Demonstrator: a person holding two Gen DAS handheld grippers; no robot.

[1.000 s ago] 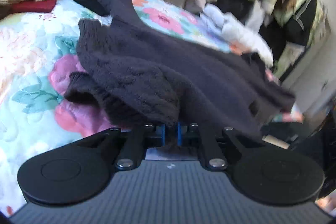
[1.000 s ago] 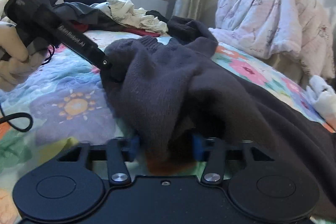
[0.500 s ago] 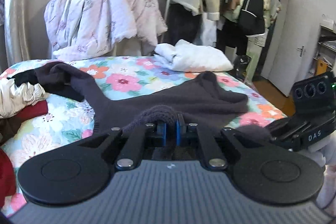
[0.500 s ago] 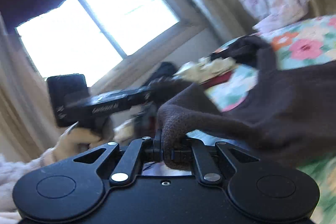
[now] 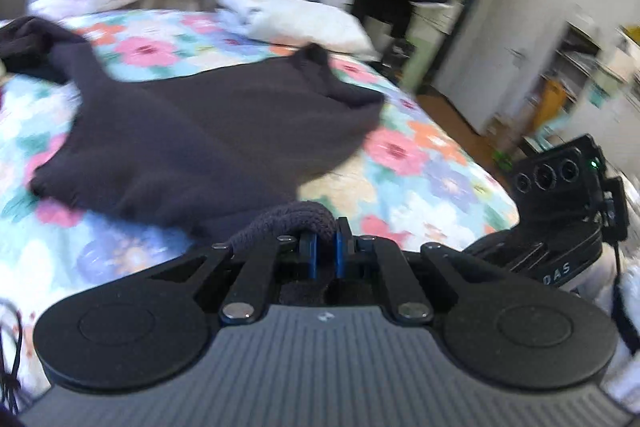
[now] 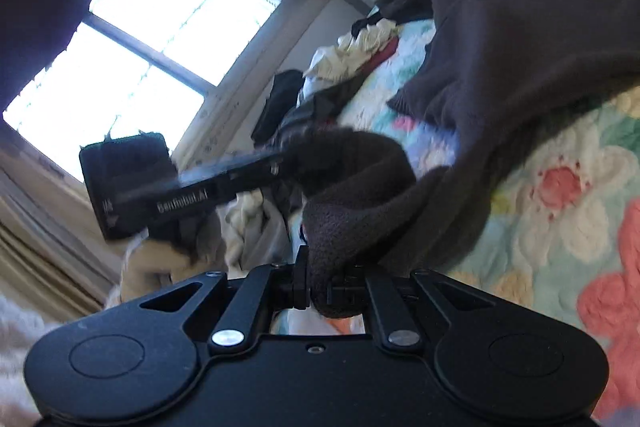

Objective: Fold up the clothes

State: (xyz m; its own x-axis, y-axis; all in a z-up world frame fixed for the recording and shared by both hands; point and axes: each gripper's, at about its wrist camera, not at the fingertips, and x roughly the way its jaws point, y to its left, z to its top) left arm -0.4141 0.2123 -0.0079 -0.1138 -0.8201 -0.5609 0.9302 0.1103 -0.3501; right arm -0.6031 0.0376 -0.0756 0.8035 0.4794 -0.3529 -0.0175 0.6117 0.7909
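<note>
Our dark knit sweater (image 5: pixel 208 131) lies spread across the floral bed (image 5: pixel 420 163), its hem lifted off the bed's near edge. We pinch that ribbed hem with both: our left gripper (image 5: pixel 325 247) is clamped tight on it, our right gripper (image 6: pixel 330 287) likewise closed on a thick fold.

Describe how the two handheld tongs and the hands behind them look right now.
Both are matte black, with two round discs and silver pivot screws. The left tongs have blue pads and a ribbed grey body; seen from the right wrist camera they carry white lettering and a boxy camera block. The right tongs bear "DAS", three lenses and a green light. Light fluffy sleeves or gloves show, blurred.
</note>
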